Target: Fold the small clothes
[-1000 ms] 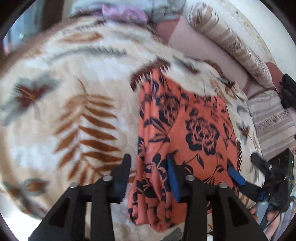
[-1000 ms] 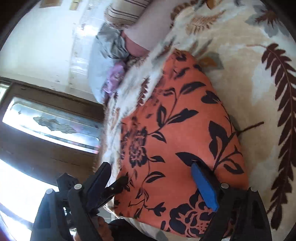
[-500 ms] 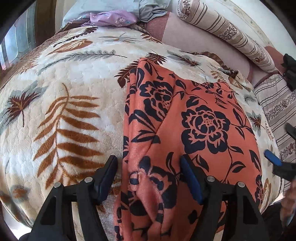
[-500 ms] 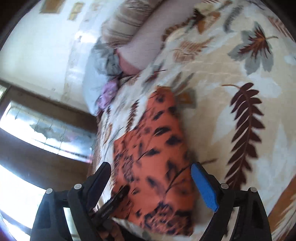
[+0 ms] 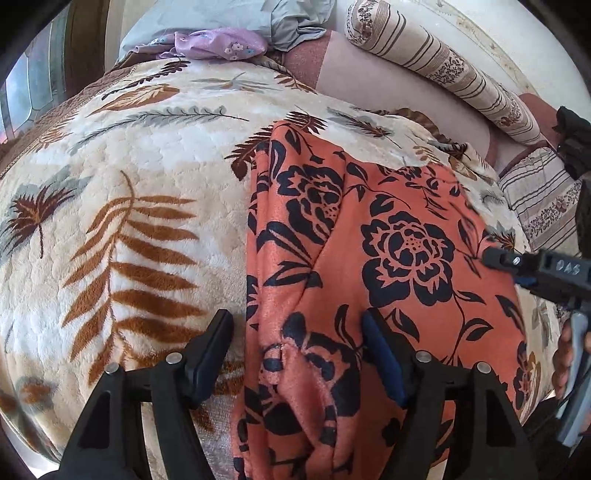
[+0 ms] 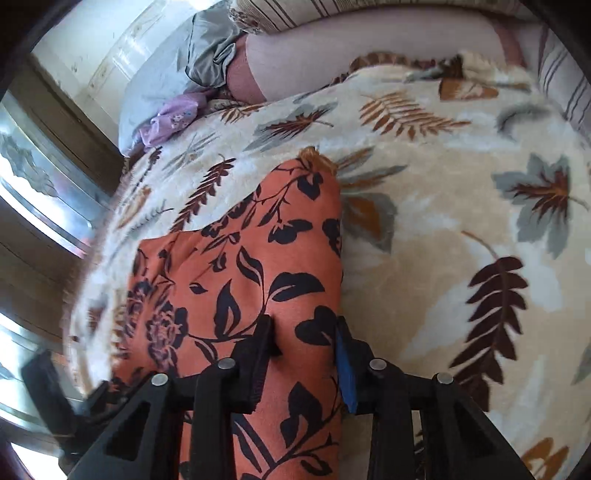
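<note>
An orange garment with a black flower print [image 5: 388,258] lies folded lengthwise on a cream leaf-patterned blanket [image 5: 129,221]. My left gripper [image 5: 297,350] is open, its jaws standing either side of the garment's near left edge. My right gripper [image 6: 304,350] has narrowed its jaws around the garment's [image 6: 240,280] right edge, cloth bunched between them. In the left wrist view the right gripper [image 5: 532,266] reaches in from the right over the garment's far side.
A striped bolster pillow [image 5: 443,70] and a pink cushion [image 5: 388,85] lie along the back. A lilac garment [image 5: 218,44] and grey cloth [image 5: 258,18] sit at the far left. A window frame [image 6: 40,206] is on the left.
My right gripper has swung down onto the garment's right edge and its jaws have closed in on the cloth. My left gripper has stayed open at the left edge.
</note>
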### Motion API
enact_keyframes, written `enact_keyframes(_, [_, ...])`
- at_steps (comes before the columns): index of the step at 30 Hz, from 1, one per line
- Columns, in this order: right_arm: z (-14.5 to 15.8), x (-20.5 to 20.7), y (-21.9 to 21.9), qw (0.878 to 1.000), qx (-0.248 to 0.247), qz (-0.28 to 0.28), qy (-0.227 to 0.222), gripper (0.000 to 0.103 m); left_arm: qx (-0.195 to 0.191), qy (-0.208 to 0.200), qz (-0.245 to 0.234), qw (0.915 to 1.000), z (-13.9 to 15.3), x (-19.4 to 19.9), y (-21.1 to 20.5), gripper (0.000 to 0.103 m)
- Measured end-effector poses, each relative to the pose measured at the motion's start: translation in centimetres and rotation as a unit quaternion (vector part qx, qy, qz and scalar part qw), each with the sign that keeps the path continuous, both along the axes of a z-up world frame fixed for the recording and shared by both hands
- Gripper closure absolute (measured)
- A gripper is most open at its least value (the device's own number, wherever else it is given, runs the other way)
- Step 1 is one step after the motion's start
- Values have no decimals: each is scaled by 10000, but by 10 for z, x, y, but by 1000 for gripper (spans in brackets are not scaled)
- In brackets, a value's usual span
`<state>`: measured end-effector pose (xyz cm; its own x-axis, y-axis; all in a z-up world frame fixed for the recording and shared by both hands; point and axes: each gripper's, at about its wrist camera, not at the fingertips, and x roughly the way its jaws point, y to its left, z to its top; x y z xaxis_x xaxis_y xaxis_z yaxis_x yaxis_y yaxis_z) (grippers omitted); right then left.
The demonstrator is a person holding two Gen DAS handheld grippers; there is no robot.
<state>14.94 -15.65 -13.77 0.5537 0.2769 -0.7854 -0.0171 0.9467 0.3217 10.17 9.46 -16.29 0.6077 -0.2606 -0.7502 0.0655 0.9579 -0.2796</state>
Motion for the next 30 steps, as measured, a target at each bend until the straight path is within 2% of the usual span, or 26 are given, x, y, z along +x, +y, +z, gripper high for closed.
enact_keyframes(1, [-7, 2, -3, 9999, 65, -73, 105, 60, -6, -1, 1, 10000, 0, 0, 0, 28])
enact_keyframes(2, [-19, 4, -13, 9987, 295, -253, 318, 38, -9, 1, -1, 10000, 0, 0, 1, 28])
enact_keyframes(3, [-24, 2, -26, 9952, 640, -567, 475, 29, -19, -7, -11, 10000, 0, 0, 2, 28])
enact_keyframes(4, [-25, -4, -33, 9914, 968, -701, 542, 26, -42, -12, -19, 10000, 0, -1, 3, 28])
enact_keyframes(5, [-24, -11, -39, 9874, 1322, -673, 550, 26, -68, -11, -26, 10000, -1, -1, 4, 28])
enact_keyframes(8, [-15, -44, -44, 9828, 1690, -645, 370, 24, -90, 3, -16, 10000, 0, -1, 5, 28])
enact_keyframes(10, [-24, -61, -43, 9787, 1907, -582, 484, 22, -81, 12, -8, 10000, 0, -1, 5, 28])
enact_keyframes(11, [-35, -63, -36, 9795, 1816, -481, 729, 26, -83, 15, -4, 10000, 0, -1, 5, 28])
enact_keyframes(12, [-43, -63, -28, 9817, 1657, -343, 869, 37, -89, 18, -12, 10000, 0, -1, 5, 28])
enact_keyframes(13, [-39, -67, -20, 9871, 1416, -191, 715, 57, -80, 10, -5, 10000, 0, -2, 5, 28])
enact_keyframes(14, [-30, -71, -10, 9928, 1045, -92, 571, 63, -87, -1, -1, 10000, 0, -3, 5, 28])
enact_keyframes(17, [-4, -79, 21, 9998, -59, 90, 167, 65, -95, -5, 17, 10000, 0, -4, 5, 28])
enact_keyframes(19, [-18, -75, 26, 9986, -423, 128, 293, 65, -86, -1, 1, 10000, 0, -3, 3, 28])
enact_keyframes(21, [-34, -73, 18, 9992, -228, 11, 315, 57, -22, -37, 4, 10000, 0, -3, 2, 28])
enact_keyframes(23, [-32, -77, 10, 9995, 7, -131, 290, 34, -55, -46, 9, 10000, 0, -4, 4, 28])
enact_keyframes(24, [-33, -78, 8, 9993, 61, -166, 340, 29, -65, -46, 10, 10000, 0, -4, 5, 28])
enact_keyframes(27, [-32, -87, -1, 9979, 492, -111, 411, 27, -30, -57, 20, 10000, 0, -5, 4, 28])
enact_keyframes(30, [-28, -95, -9, 9957, 874, -223, 216, 26, -33, -56, 19, 10000, 0, -4, 4, 28])
